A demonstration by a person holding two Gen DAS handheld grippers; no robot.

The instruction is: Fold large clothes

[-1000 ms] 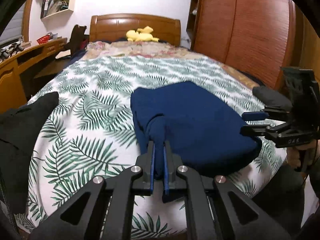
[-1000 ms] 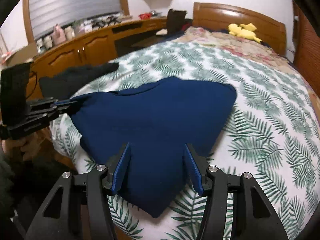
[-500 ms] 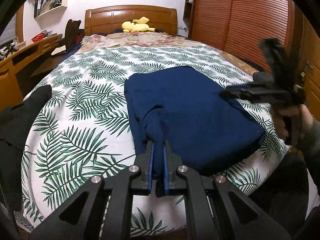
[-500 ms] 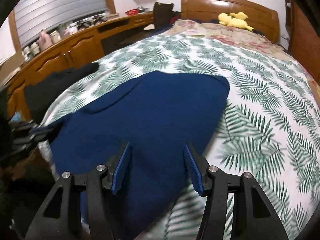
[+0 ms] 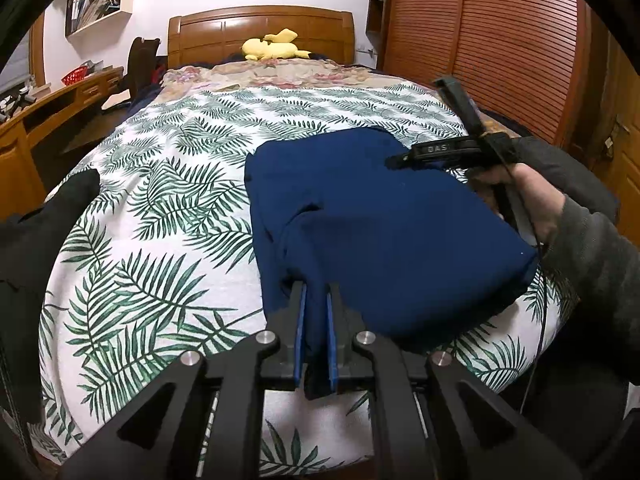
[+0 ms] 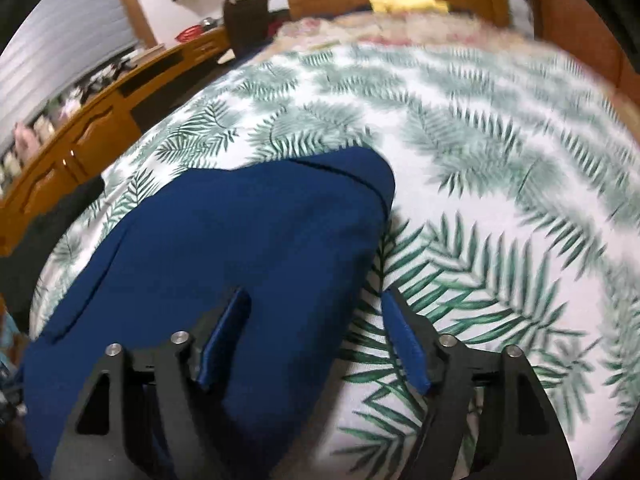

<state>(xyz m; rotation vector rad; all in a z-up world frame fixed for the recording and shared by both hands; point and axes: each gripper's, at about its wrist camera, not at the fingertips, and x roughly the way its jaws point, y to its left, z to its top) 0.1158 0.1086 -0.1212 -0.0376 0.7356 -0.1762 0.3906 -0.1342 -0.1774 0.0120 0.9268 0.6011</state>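
Observation:
A navy blue garment (image 5: 384, 232) lies folded on the leaf-print bedspread (image 5: 168, 216) near the foot of the bed. My left gripper (image 5: 316, 300) is shut on a bunched corner of it at the near edge. My right gripper (image 6: 316, 312) hovers over the garment's (image 6: 224, 248) right edge, its jaws opening with nothing pressed between the blue pads; the left pad is over the cloth, the right pad over the bedspread (image 6: 500, 208). From the left wrist view that gripper (image 5: 394, 162) shows side-on, held by a hand (image 5: 524, 196) above the garment's far right side.
A black garment (image 5: 36, 232) lies at the bed's left edge. A yellow plush toy (image 5: 274, 45) sits by the wooden headboard (image 5: 260, 26). A wooden desk (image 5: 44, 108) runs along the left, a slatted wardrobe (image 5: 480, 40) along the right.
My right gripper swept across toward the garment's far right side, rolled, and its jaws widened. The left gripper kept its hold on the corner and barely shifted.

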